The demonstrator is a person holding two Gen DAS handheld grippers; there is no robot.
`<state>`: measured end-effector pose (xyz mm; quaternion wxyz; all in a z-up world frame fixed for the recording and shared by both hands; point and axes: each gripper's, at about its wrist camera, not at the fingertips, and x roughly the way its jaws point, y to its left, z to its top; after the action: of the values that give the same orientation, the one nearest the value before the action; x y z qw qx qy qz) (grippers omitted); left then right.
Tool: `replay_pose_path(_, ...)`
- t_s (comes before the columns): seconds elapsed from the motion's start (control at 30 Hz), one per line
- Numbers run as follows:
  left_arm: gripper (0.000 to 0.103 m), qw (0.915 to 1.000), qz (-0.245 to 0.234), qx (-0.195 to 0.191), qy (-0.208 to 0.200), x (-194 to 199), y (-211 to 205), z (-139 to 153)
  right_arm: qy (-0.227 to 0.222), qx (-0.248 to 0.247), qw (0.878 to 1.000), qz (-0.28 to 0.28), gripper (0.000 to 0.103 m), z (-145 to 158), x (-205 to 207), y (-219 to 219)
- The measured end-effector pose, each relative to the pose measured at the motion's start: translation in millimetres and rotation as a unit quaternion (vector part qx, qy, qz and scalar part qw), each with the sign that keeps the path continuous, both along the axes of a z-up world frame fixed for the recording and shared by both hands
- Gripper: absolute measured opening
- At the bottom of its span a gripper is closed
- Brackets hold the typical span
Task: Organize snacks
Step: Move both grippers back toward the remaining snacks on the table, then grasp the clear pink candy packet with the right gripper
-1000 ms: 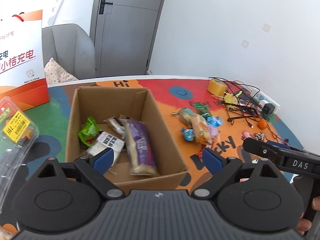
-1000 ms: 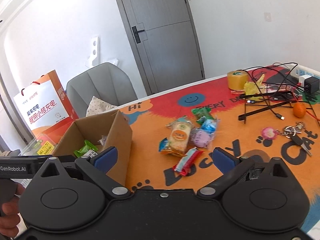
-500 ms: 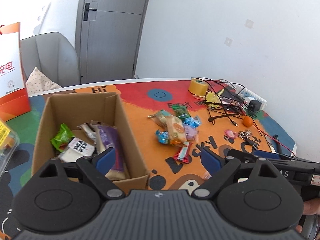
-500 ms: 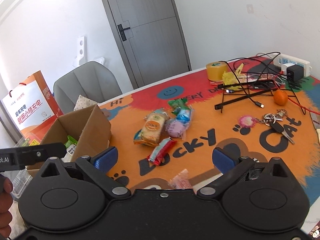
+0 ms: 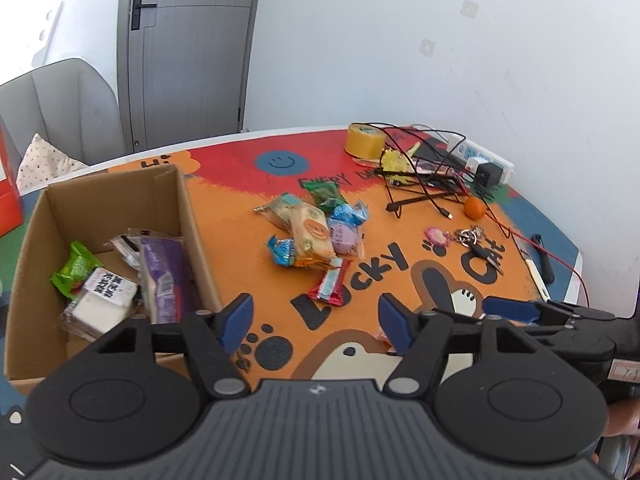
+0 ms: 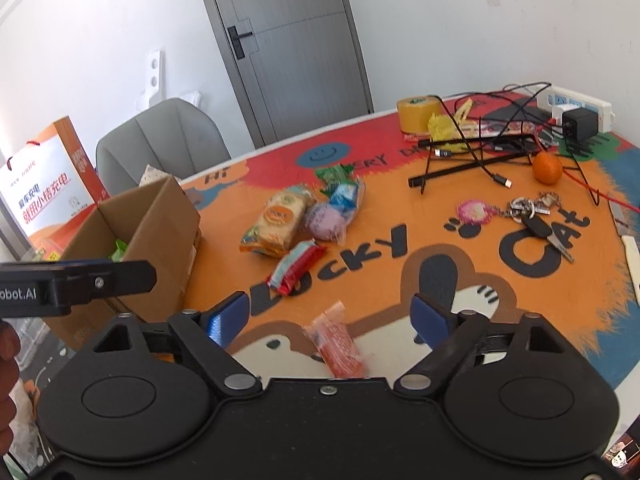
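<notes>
A cardboard box (image 5: 188,216) (image 6: 160,216) at the left holds a purple packet (image 5: 162,276), a green packet (image 5: 76,268) and a white packet (image 5: 104,300). A heap of snacks (image 5: 316,232) (image 6: 296,216) lies on the mat, with a red and blue bar (image 5: 330,286) (image 6: 296,266) in front of it. A small red packet (image 6: 338,344) lies between my right gripper's (image 6: 330,320) open, empty fingers. My left gripper (image 5: 316,318) is open and empty, above the mat right of the box.
A tape roll (image 6: 418,114), cables on a black wire stand (image 6: 472,156), a power strip (image 6: 576,106), an orange (image 6: 547,167) and keys (image 6: 532,216) lie at the right. An orange paper bag (image 6: 44,196) and grey chair (image 6: 160,148) stand behind the box.
Both grippers have swung right and forward, from over the box toward the loose snacks. The small red packet has come between my right fingers.
</notes>
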<state>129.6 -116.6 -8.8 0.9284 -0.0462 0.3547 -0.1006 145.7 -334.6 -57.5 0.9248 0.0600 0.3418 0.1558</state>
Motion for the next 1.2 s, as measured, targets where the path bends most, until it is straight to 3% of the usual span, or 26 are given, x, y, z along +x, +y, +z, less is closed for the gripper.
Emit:
replay_pose_path(0.2, 0.057, 0.9998, -0.011, 0.013, 0.012, 9.3, -13.6, -7.7, 0.028, -0.012, 1.0, 0.005, 0.063, -17.7, 5.1, -0.2)
replay_pose_path(0.67, 0.05, 0.9967, -0.042, 0.056, 0.043, 30.9, -40.2, -31.4, 0.05, -0.034, 0.998, 0.011, 0.061, -40.1, 13.4, 9.6)
replay_pose_path(0.73, 0.049, 0.9963, -0.044, 0.057, 0.048, 33.7, -42.6, -34.5, 0.06, -0.035, 0.998, 0.001, 0.045, -46.0, 18.5, 7.7)
replay_pose_path(0.9, 0.049, 0.9957, -0.047, 0.058, 0.056, 41.7, -48.8, -43.5, 0.057, -0.02, 0.998, -0.015, 0.028, -47.8, 24.8, -4.4)
replay_pose_path(1.2, 0.049, 0.9961, -0.031, 0.061, 0.056, 58.2, -56.4, -56.7, 0.049, -0.001, 0.998, -0.032, 0.025, -50.1, 31.1, -20.3)
